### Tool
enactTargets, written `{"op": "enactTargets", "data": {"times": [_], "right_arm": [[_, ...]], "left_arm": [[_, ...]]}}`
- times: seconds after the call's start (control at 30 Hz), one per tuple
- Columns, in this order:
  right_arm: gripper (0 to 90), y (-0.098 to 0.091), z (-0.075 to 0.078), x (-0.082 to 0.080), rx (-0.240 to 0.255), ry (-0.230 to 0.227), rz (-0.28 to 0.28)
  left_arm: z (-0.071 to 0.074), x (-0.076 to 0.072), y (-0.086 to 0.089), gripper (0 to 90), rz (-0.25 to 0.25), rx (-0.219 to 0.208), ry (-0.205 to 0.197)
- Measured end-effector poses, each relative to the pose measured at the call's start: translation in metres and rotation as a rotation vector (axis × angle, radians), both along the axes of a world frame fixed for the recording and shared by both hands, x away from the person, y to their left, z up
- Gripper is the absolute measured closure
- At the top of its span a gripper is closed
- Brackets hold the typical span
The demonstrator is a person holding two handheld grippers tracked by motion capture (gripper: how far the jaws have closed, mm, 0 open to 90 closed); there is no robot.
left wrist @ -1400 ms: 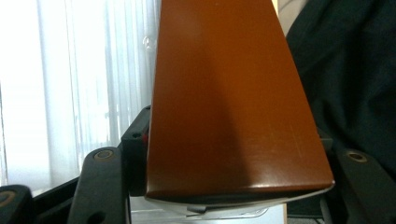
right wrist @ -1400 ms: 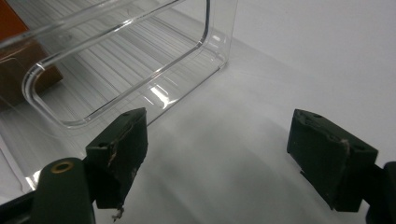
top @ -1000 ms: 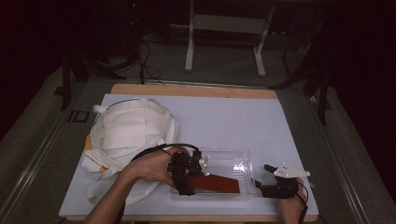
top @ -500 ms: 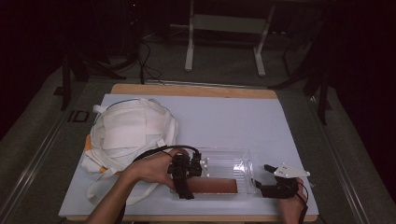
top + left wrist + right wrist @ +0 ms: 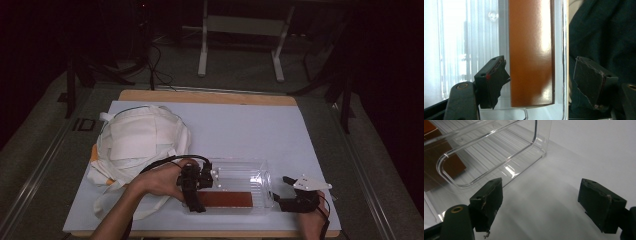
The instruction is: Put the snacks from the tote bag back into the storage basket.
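A clear plastic bin (image 5: 240,175) lies on the table's front part. A flat brown slab (image 5: 227,199) rests inside it along the near wall. My left gripper (image 5: 197,202) is at the bin's left end and its jaws have just been opening. In the left gripper view the brown slab (image 5: 531,50) and the bin's near wall (image 5: 564,50) stand between the spread jaws of my left gripper (image 5: 541,85), and neither pad presses on them. My right gripper (image 5: 276,200) rests open by the bin's right end. In the right gripper view nothing is between the jaws of my right gripper (image 5: 541,202), and the bin (image 5: 499,152) lies just beyond.
A white cloth bag (image 5: 140,140) with loose straps lies at the left of the white table mat (image 5: 260,130), close behind the left hand. The table's wooden front edge (image 5: 200,233) runs just below both hands. Dark floor and a stand's legs lie beyond.
The left gripper's jaws have spread apart off the brown slab, which now lies flat in the bin. The right gripper has stayed put.
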State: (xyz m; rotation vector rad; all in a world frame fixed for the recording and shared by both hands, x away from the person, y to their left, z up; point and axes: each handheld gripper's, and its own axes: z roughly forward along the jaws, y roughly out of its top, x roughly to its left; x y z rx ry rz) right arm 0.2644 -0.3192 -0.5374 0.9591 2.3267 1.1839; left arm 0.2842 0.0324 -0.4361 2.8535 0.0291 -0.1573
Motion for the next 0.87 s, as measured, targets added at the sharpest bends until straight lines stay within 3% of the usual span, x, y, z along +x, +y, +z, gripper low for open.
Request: {"op": "enactTargets", "data": {"times": [0.53, 0.7, 0.87], "right_arm": [[19.9, 0.0, 0.0, 0.0, 0.006, 0.0, -0.003], [19.7, 0.0, 0.0, 0.0, 0.009, 0.002, -0.004], [19.5, -0.001, 0.0, 0.0, 0.011, 0.003, -0.006]], "left_arm": [[0.007, 0.003, 0.025, 26.6, 0.062, -0.027, -0.036], [0.012, 0.001, 0.037, 26.6, 0.085, -0.069, -0.071], [0.019, -0.004, 0.055, 27.0, 0.137, -0.147, -0.112]]}}
